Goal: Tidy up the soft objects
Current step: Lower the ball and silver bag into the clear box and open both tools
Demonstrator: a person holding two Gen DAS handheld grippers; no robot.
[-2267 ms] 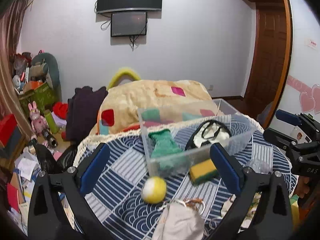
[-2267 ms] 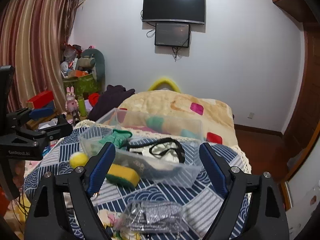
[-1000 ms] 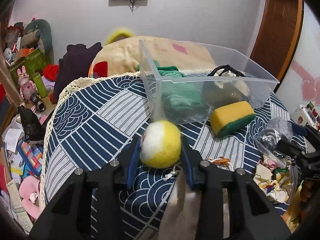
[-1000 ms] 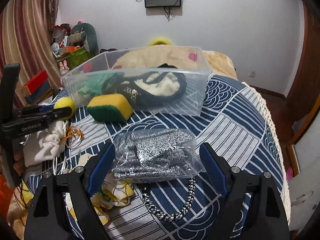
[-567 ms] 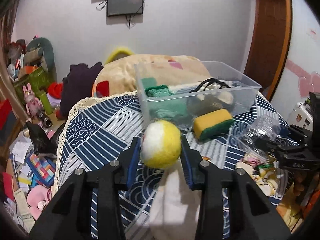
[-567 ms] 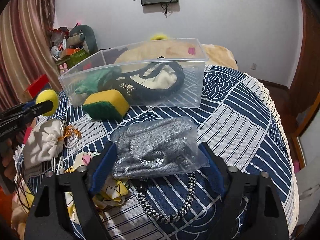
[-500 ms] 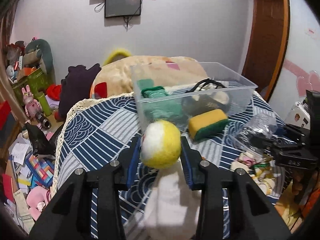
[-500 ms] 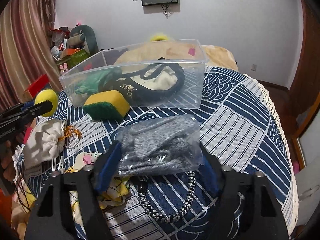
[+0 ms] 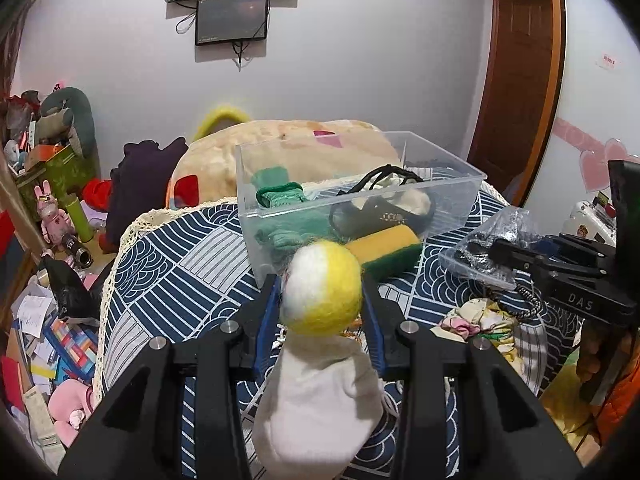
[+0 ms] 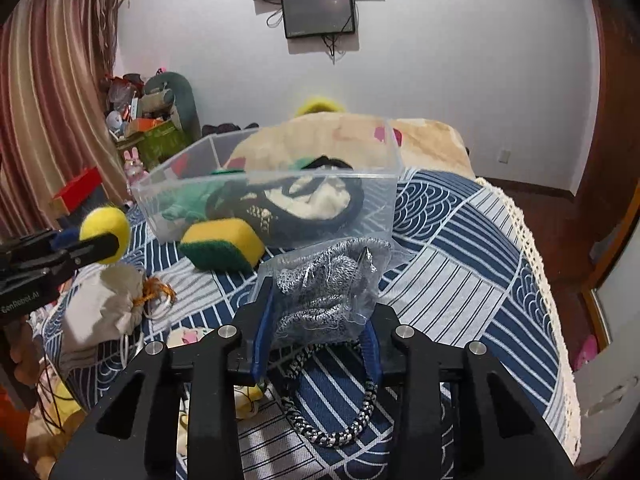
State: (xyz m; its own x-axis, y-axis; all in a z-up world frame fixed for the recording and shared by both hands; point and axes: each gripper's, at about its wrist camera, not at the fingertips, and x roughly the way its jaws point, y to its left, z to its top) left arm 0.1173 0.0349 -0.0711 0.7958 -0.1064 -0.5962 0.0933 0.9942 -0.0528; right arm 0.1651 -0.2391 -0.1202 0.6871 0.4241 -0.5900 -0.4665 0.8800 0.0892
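Both of your grippers now carry something, where 2.3 s ago both hung wide and empty above the table. Your left gripper [image 9: 322, 304] has its jaws narrowed on the yellow-and-white felt ball [image 9: 321, 286], lifted clear of the patterned cloth [image 9: 172, 256] with the white drawstring pouch [image 9: 316, 404] below it. Your right gripper [image 10: 318, 320] closed within the last 0.5 s: its jaws now pinch the clear bag of grey knit [image 10: 326, 284], raised, with a braided cord [image 10: 340, 424] trailing under it.

That leaves 2 soft items in the air, likely bound for the clear plastic bin [image 9: 352, 204], which holds a green cloth [image 9: 280, 196] and a black-trimmed pouch [image 9: 384, 200]. The yellow-green sponge [image 9: 384, 252] lies just outside its near wall.

Readable writing: "DAS" on the right gripper's body in the left view, and "GenRobot.AI", partly cut off, on the left gripper's body in the right view.
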